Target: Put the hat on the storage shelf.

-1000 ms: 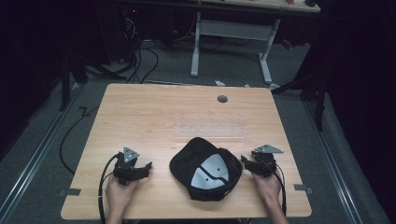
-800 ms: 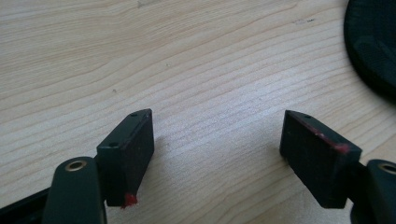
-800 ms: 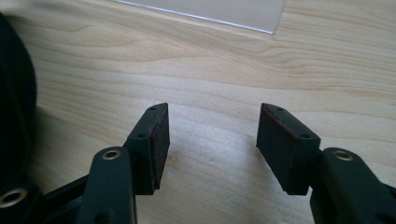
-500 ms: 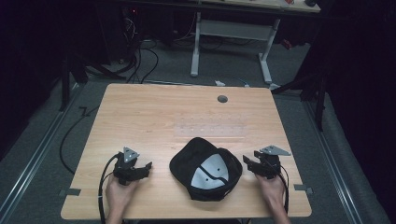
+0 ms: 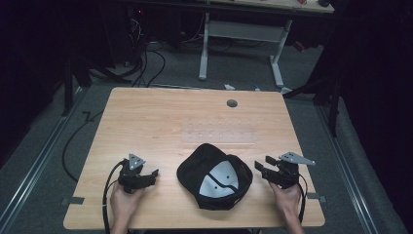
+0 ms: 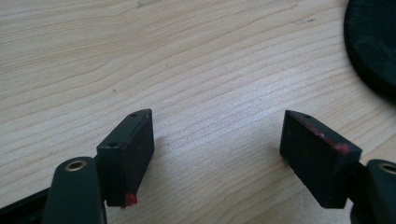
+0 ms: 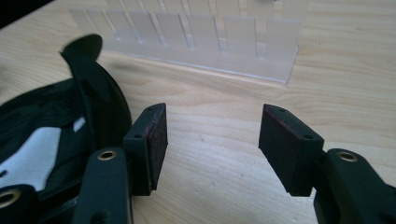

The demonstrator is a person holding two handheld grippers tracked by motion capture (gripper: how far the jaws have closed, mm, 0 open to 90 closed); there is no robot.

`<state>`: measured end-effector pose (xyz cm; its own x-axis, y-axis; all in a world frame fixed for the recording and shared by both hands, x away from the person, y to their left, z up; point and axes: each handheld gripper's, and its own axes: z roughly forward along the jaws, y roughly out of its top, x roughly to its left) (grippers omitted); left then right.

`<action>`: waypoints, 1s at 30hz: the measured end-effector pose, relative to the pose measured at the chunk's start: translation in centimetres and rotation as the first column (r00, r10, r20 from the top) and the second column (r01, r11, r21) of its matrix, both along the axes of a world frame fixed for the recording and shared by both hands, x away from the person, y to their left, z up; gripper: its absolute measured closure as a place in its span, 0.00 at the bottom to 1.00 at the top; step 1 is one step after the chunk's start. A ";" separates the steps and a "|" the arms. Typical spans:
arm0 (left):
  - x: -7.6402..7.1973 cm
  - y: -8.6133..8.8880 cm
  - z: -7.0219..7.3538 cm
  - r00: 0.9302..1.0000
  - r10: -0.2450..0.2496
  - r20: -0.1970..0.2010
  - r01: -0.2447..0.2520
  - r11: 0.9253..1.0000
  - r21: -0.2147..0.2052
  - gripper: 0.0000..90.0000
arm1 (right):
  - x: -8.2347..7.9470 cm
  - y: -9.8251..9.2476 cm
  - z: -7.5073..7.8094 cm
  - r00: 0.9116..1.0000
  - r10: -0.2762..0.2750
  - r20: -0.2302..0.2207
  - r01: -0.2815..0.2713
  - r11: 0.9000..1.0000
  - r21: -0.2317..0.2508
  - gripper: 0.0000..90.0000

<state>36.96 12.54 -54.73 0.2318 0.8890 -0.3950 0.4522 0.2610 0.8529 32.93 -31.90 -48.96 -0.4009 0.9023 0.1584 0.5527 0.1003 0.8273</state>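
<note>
High view: black cap [image 5: 214,180] lying upside down on the wooden table [image 5: 160,122], pale lining facing up, near the front edge. Left gripper [image 5: 150,174] held in a hand [image 5: 124,202] well to the cap's left, jaws pointing toward the cap with bare wood between. Right gripper [image 5: 262,165] held in the other hand [image 5: 287,199] just beside the cap's right rim, jaws pointing at it and apart, not clamped on anything. Clear plastic strip [image 5: 218,136] lying flat beyond the cap, ahead of both grippers. Small dark grommet hole [image 5: 232,103] farther back on the tabletop.

Left gripper view: left gripper [image 6: 217,140] spread wide, nothing between the jaws but wood grain. Jaws low over the table, red marks on the pad edges. Cap [image 6: 371,44] seen as a dark curved edge ahead and to the right of the right-hand jaw, apart from it.

Right gripper view: right gripper [image 7: 212,130] also spread wide, empty gap over bare wood. Cap [image 7: 60,121] immediately left of the left-hand jaw, its raised black edge standing close beside that jaw; touching or not, cannot tell. White lining visible low at the left. Clear plastic strip [image 7: 196,44] straight ahead of the jaws, across the table, well apart.
</note>
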 end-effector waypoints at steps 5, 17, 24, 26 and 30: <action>0.0 0.0 0.0 1.000 0.000 0.000 0.000 1.000 0.000 0.29 | -0.5 0.3 1.0 0.999 0.015 0.033 -0.016 1.000 0.014 0.45; 0.0 0.0 0.0 1.000 0.000 0.000 0.000 1.000 0.000 0.29 | -0.8 2.1 2.4 0.990 0.114 0.080 -0.116 0.993 0.023 0.43; 0.0 0.0 0.0 1.000 0.000 0.000 0.000 1.000 -0.001 0.29 | -0.1 3.8 2.6 0.982 0.173 0.081 -0.174 0.985 0.004 0.43; 0.0 0.0 0.0 1.000 0.000 0.000 0.000 1.000 0.000 0.29 | 0.2 4.2 2.5 0.980 0.184 0.074 -0.184 0.983 0.000 0.43; 0.0 0.0 0.0 1.000 0.001 -0.001 -0.001 1.000 0.000 0.29 | 1.1 5.2 2.2 0.977 0.208 0.046 -0.208 0.978 -0.013 0.43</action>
